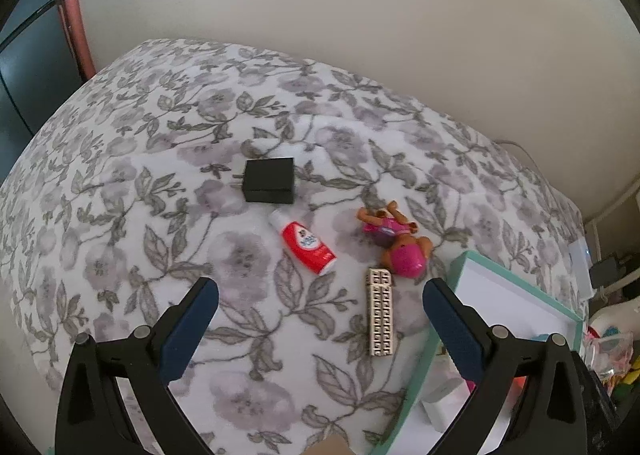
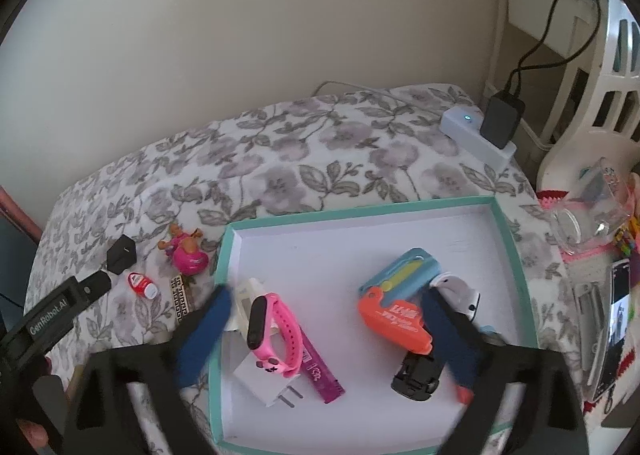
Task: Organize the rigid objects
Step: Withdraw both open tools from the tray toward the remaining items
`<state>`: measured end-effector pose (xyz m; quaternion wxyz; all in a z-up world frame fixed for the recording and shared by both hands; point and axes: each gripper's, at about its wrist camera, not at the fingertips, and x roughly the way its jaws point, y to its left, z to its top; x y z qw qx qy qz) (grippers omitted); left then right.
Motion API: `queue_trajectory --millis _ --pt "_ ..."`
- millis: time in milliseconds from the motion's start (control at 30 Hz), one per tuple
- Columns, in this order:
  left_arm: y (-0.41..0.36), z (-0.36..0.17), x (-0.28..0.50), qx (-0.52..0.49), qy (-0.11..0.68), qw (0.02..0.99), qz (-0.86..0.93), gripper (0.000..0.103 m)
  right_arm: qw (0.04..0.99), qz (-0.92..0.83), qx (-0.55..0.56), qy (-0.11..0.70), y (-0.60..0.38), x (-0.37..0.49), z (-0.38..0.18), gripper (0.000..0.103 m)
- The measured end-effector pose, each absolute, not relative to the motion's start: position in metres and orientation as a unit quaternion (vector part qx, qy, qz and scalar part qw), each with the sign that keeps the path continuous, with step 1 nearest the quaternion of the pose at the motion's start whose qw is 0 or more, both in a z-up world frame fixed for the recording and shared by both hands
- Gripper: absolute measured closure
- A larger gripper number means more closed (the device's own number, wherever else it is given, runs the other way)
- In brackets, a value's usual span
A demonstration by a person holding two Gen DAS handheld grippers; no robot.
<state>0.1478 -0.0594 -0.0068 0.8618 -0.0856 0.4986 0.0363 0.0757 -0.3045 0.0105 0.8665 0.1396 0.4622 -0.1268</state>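
**Q:** Blue-padded, both of them? What are the two claws doing?

**A:** Yes. Nearest the lens, the left gripper (image 1: 320, 295) has its jaws spread wide with nothing between them, over a floral cloth (image 1: 132, 191). The right gripper (image 2: 328, 307) is also spread wide and empty, hanging over a white tray with a teal rim (image 2: 508, 231).

**Q:** What lies inside the tray?

**A:** Closest to the right claw, a white plug adapter (image 2: 264, 379) with a pink smartwatch (image 2: 276, 331) resting on it, and a purple ruler (image 2: 320, 371) just beside them. Towards the right finger sit a small black toy car (image 2: 416, 379) and an orange case (image 2: 396, 319), with a blue case (image 2: 404, 271) overlapping it behind.

**Q:** And what is still on the cloth?

**A:** Seen from the left wrist, a slim lighter with a Greek-key pattern (image 1: 380, 315) lies nearest, between the open jaws and next to the tray's corner. Just beyond it is a doll in a pink outfit (image 1: 400, 243), lying down. To the doll's left a small red and white bottle (image 1: 306, 243) lies on its side. Farthest is a black charger block (image 1: 270, 179), prongs pointing left. All four are outside the tray.

**Q:** Anything further back?

**A:** At the cloth's far right corner, a white power strip (image 2: 476, 135) with a black adapter plugged in (image 2: 502, 119).
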Motion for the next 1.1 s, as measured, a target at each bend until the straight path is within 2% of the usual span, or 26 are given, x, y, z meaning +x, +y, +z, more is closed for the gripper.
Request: queue_trajectory --millis 433,900,1100 --pt "0.005 -0.007 0.162 -0.141 0.493 0.852 0.103 0.001 0.873 -0.083 0.105 0.469 -0.264 0.096 -0.003 0.000" --pt "0.026 -0.030 0.191 -0.172 0.527 0.827 0.095 0.001 0.878 0.001 0.106 0.467 -0.213 0.139 -0.014 0.000" --pt "0.033 -0.040 0.213 -0.155 0.525 0.834 0.073 0.001 0.877 0.012 0.097 0.471 -0.202 0.166 -0.017 0.000"
